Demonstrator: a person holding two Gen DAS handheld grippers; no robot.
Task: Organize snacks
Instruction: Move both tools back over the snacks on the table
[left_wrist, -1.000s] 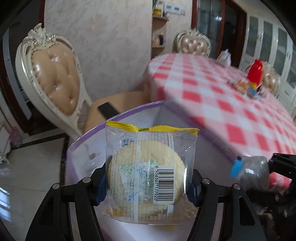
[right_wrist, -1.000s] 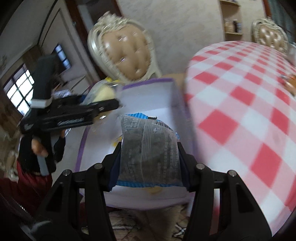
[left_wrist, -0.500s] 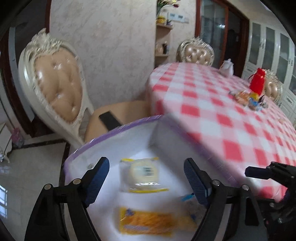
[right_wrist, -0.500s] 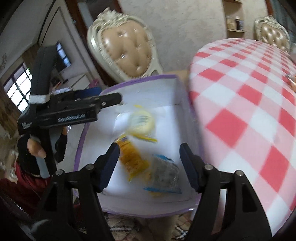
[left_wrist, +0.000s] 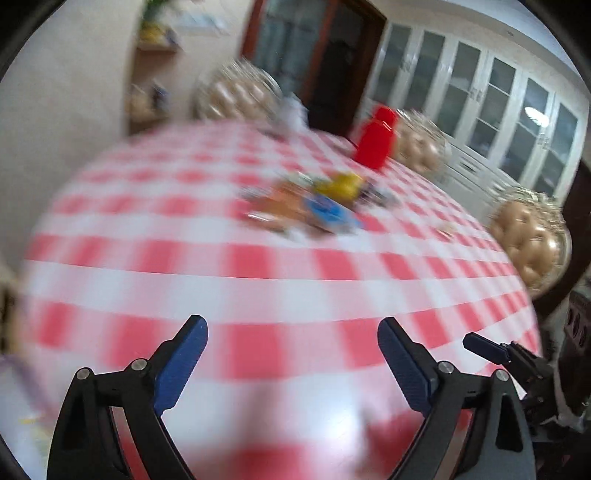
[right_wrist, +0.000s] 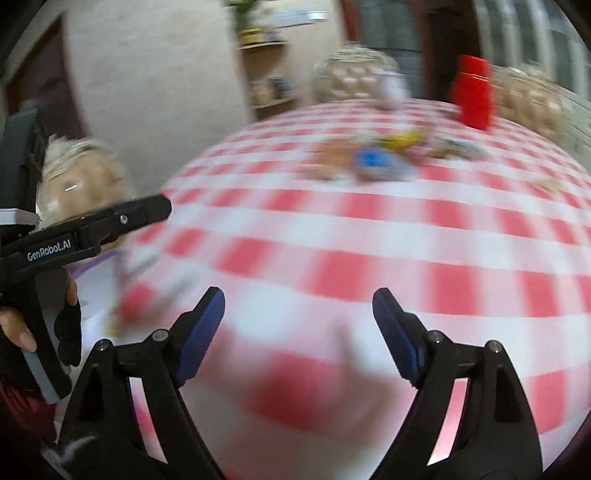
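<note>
Left wrist view, heavily blurred. We log one round table under a red-and-white checked cloth; it fills most of both views. We count three padded chair backs beyond its far and right rim in this view. The right wrist view adds one more chair at the left, behind the other tool.

One white cabinet wall with glass doors runs across the back right. One shelf niche sits in the back wall; its contents are too smeared to count.

One white box with a purple rim shows only as a sliver at the table's left edge in the right wrist view.

One red container stands upright on the far side of the table. Just in front of it lies one loose pile of snacks, well apart from both tools. We make out a yellow piece, a blue one and brownish ones; the blur prevents a firm count.

Two grippers. Our left gripper has its jaws spreading, nothing between the blue pads. Our right gripper likewise: jaws spreading, nothing between them. One hand shows at the left edge, on the left tool's handle.
</note>
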